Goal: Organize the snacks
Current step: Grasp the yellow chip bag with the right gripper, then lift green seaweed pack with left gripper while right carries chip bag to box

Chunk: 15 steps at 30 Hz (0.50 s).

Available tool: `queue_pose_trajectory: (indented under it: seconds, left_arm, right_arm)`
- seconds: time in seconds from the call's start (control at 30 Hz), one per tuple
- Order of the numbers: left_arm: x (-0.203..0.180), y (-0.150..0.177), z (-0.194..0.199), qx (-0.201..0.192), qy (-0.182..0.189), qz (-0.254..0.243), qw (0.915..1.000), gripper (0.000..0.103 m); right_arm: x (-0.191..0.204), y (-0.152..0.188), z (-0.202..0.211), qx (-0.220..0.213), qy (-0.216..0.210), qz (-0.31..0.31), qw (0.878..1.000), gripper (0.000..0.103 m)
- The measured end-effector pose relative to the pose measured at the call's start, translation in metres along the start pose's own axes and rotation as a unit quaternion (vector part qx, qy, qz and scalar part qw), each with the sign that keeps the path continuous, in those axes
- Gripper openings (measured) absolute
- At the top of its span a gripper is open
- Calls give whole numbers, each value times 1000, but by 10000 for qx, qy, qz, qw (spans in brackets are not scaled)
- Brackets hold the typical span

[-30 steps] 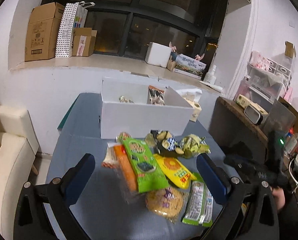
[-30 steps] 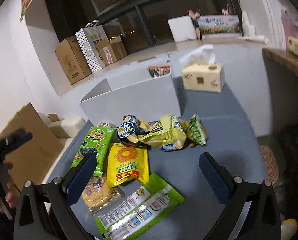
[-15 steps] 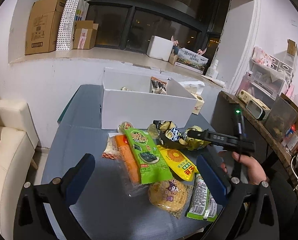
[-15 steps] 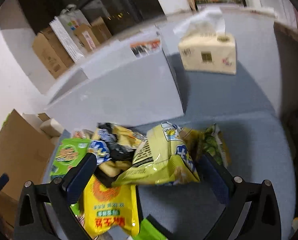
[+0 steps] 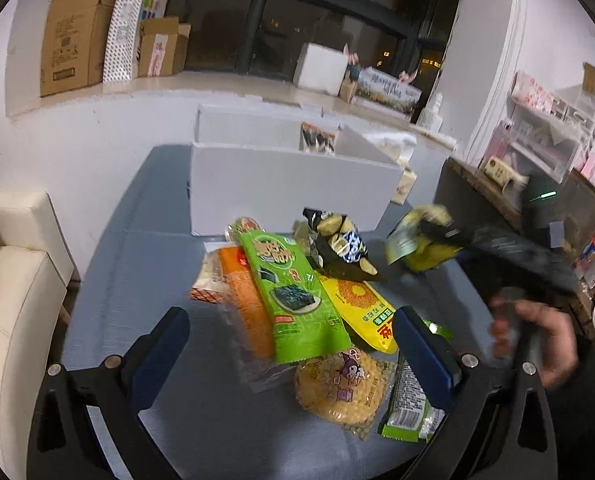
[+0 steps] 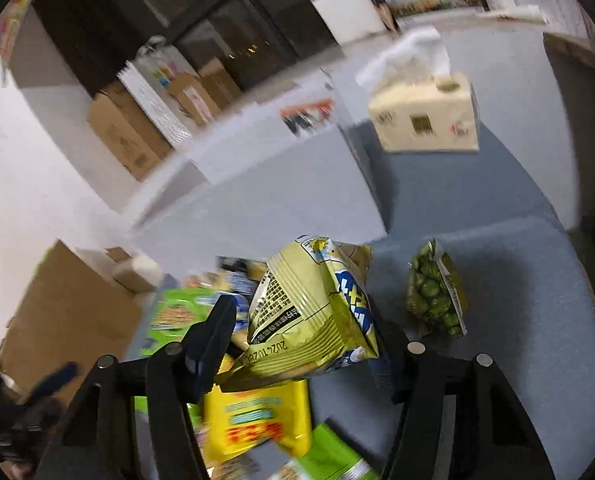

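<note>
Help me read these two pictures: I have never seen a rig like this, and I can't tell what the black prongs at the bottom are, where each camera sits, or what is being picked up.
There is no robot. A person holds a two-fingered claw in each hand, and a fisheye camera on each claw looks forward along its fingers. That is why black prongs frame the bottom of both views.

The left claw is open and holds nothing. Its view shows a grey table with a pile of snack packets, among them a green seaweed packet, and a white box behind them. At the right you see the person's other hand.

In the right view, the right claw is closing with a pale yellow snack bag between its fingers. A green pea packet lies beside it, and a tissue box stands further back.
</note>
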<state>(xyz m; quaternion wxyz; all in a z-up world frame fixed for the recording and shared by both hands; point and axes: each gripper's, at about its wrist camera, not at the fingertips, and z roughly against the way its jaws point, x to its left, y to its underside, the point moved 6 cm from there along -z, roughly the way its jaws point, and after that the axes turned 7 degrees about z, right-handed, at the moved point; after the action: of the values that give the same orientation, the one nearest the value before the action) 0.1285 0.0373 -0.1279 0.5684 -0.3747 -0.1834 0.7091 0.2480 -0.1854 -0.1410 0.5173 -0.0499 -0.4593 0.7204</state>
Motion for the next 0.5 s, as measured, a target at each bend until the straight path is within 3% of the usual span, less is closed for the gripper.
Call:
queue_pose_trajectory:
  seconds: [0.2, 0.5]
  left_arm:
    - [-20, -8, -56, 423, -464, -143, 9979, 103]
    - [-23, -12, -112, 630, -1421, -459, 9868, 103]
  right_arm:
    - [31, -2, 61, -529, -129, 292, 9981, 66]
    - [37, 12, 93, -646, -114, 506, 9966, 66]
